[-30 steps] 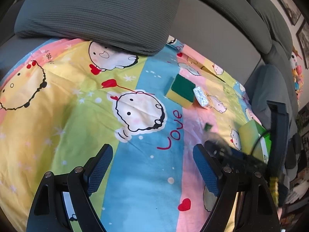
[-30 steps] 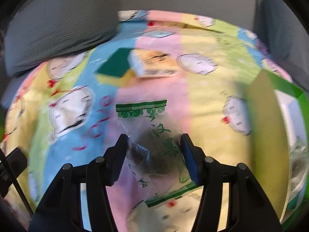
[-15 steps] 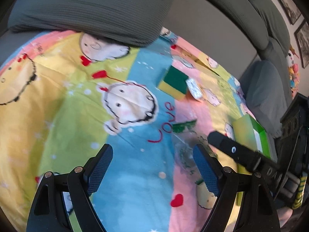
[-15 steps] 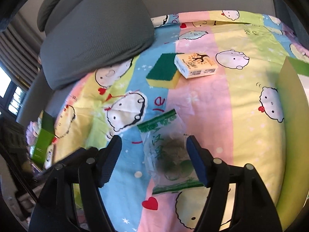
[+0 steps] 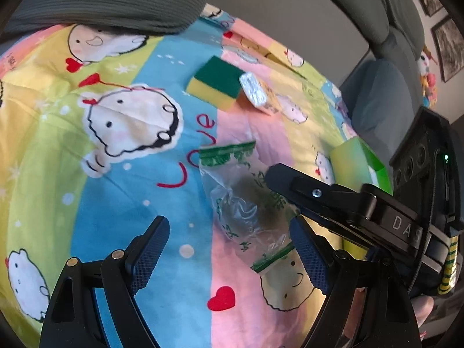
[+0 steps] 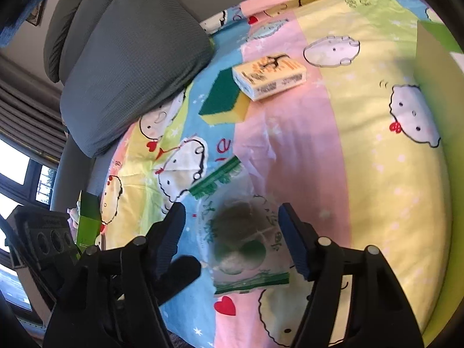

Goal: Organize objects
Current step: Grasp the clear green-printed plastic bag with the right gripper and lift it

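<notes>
currently, item: clear snack packet (image 6: 242,237) between my closing right gripper (image 6: 230,233), ungripped; left gripper (image 5: 229,249) open, empty; pinch mid-packet squarely.

Sponge (image 6: 224,98) touching small box (image 6: 269,76) on bedsheet (image 6: 362,150), plastic packet (image 6: 242,237) nearer, pillow (image 6: 130,63) behind.

The bedsheet (image 5: 116,174) is viewed by both wrist cameras from close above, each looking steeply down and forward along its own jaws. The left view is set nearer the left and faces right; the right view is turned leftward. The clear packet (image 5: 243,200) (image 6: 240,237), the sponge (image 5: 216,82) (image 6: 224,98), the small box (image 5: 256,92) (image 6: 269,78) and the grey cushion (image 5: 110,0) (image 6: 130,63) are shared by both.
</notes>
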Motion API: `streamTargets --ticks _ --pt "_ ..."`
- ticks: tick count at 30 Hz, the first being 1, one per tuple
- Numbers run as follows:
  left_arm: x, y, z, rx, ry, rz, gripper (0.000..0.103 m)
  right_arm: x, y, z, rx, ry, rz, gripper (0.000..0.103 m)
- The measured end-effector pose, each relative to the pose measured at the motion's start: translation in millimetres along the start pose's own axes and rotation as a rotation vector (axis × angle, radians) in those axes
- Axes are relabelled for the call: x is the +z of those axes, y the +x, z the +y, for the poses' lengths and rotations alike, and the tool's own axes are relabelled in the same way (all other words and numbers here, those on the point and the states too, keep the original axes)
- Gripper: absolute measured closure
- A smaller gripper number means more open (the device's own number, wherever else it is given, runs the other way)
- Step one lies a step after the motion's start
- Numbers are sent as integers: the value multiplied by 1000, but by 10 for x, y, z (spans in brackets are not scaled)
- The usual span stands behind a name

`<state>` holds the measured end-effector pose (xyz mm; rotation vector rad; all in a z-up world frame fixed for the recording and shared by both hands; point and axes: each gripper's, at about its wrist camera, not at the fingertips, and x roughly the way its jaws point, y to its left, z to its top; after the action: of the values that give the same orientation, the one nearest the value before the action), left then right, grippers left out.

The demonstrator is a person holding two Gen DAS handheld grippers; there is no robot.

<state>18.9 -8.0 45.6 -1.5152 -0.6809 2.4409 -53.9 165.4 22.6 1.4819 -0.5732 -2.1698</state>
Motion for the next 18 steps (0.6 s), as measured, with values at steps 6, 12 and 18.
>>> streamTargets --ticks 6,12,18 --pt "-33 152 -70 -21 14 33 26 7 121 -106 18 22 47 44" --pt "-24 243 -150 -57 36 47 42 6 148 -125 36 20 56 48" --pt "-30 225 -224 -49 62 21 44 4 127 -124 59 16 55 50"
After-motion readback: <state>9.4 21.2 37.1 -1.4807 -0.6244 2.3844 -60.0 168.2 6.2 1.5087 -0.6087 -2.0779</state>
